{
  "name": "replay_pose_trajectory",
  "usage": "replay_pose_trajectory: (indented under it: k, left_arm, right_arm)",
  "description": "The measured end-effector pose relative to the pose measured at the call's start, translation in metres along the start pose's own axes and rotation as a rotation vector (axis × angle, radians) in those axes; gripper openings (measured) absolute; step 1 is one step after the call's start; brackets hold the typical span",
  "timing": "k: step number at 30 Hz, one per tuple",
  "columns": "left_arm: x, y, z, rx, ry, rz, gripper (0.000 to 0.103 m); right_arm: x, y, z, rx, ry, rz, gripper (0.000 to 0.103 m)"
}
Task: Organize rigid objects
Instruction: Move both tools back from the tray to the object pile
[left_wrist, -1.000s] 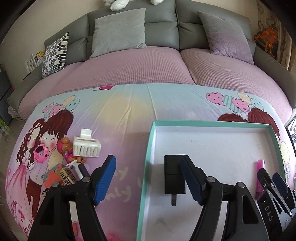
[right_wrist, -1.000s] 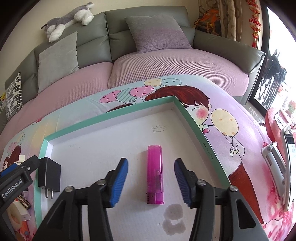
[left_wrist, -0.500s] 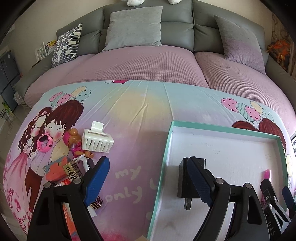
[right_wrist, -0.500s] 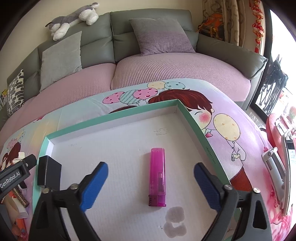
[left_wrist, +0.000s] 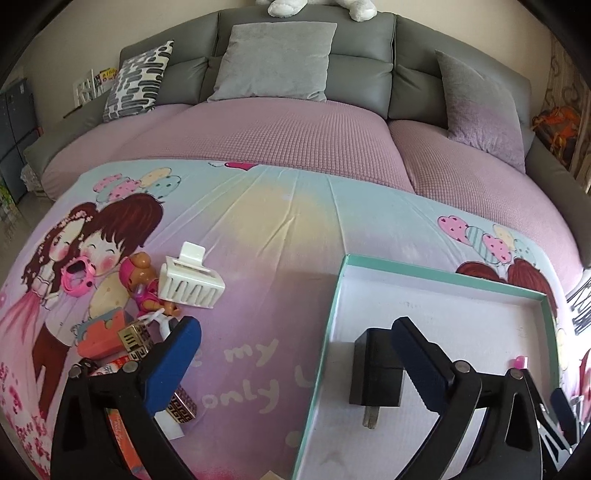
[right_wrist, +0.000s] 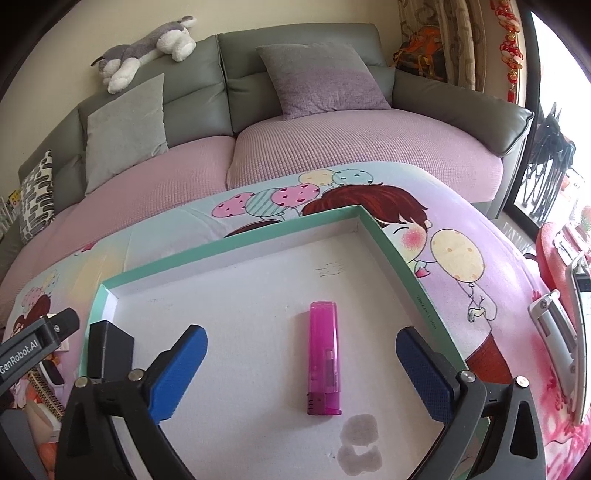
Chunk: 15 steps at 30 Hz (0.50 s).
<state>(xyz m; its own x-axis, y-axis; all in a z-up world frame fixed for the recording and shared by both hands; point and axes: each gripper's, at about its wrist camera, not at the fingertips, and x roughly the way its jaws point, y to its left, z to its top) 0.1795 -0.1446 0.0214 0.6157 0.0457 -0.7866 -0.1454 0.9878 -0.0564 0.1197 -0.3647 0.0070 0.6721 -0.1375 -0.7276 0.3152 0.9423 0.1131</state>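
A teal-rimmed white tray (left_wrist: 443, 275) lies on the cartoon-print sheet. A black plug charger (left_wrist: 373, 373) rests at its left end, prongs toward me. My left gripper (left_wrist: 295, 328) straddles the tray's left wall, its jaws opening. The charger lies partly behind the right finger (left_wrist: 417, 362), and no pad presses on it. In the right wrist view a pink lighter (right_wrist: 324, 350) lies flat in the tray (right_wrist: 229, 245). My right gripper (right_wrist: 299, 336) stands wide open around the lighter without touching it.
Left of the tray sits a pile: a white hair claw (left_wrist: 190, 282), a small toy figure (left_wrist: 142, 280), a pink ring (left_wrist: 77, 277), an orange piece (left_wrist: 99, 332) and a patterned box (left_wrist: 136, 338). A grey sofa with cushions (left_wrist: 273, 59) lies beyond.
Both grippers' jaws have spread much wider. The left view has shifted and rolled a little, so the pile shows more. The lighter and charger lie where they were.
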Motion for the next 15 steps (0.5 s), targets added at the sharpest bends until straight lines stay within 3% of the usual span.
replay_pose_trajectory:
  k: [7, 10, 15]
  left_arm:
    - [-0.013, -0.003, -0.001, 0.027, -0.062, -0.006, 0.102]
    - [-0.02, 0.004, 0.003, -0.018, -0.062, -0.076, 0.102]
    - [-0.029, 0.022, 0.004, -0.056, -0.079, -0.058, 0.102]
  right_arm:
    - [-0.005, 0.008, 0.002, 0.014, 0.001, 0.067, 0.103]
    - [-0.009, 0.015, 0.003, 0.002, -0.016, 0.087, 0.103]
    - [-0.011, 0.024, 0.004, 0.008, -0.016, 0.137, 0.103]
